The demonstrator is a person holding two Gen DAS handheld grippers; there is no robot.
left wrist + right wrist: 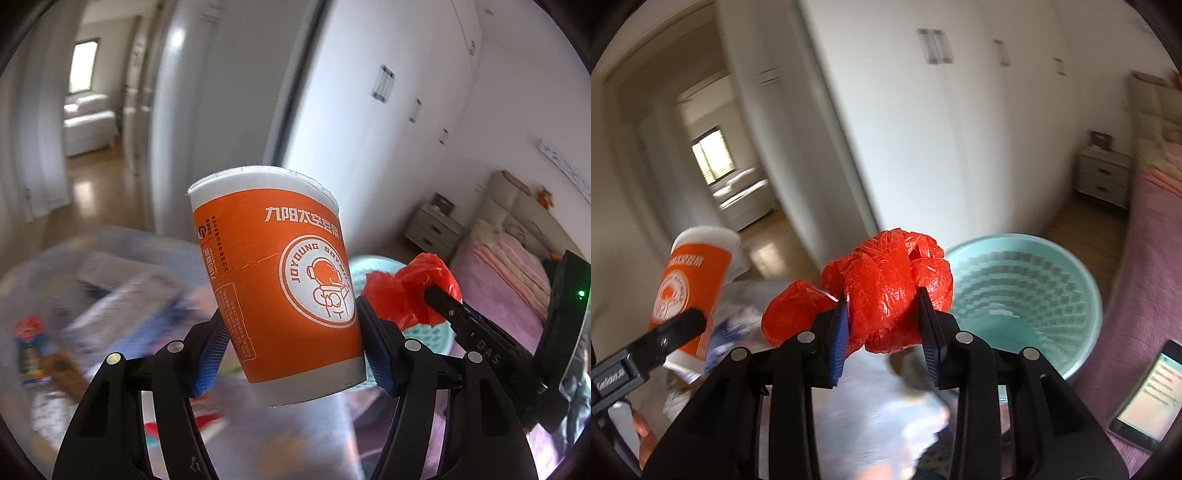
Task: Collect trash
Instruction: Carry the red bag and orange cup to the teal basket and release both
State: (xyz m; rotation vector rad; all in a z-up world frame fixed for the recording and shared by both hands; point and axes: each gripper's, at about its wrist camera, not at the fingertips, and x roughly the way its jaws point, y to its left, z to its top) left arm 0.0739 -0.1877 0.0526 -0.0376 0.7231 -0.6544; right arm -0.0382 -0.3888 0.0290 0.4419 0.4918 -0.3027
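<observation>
My left gripper point(291, 332) is shut on an orange and white paper cup point(277, 280), held upright in the air; the cup also shows at the left of the right wrist view point(690, 291). My right gripper point(884, 325) is shut on a crumpled red plastic bag point(886, 288), held up just left of a light teal waste basket point(1023, 295). The red bag point(406, 291) and the basket point(373, 266) also show right of the cup in the left wrist view.
Blurred packaging and papers point(110, 306) lie below at the left. A bed with a pink cover point(506, 273) stands at the right, with a phone point(1148, 395) on it. A nightstand point(1104, 177) and white wardrobes point(960, 110) stand behind. A doorway point(713, 166) opens at the left.
</observation>
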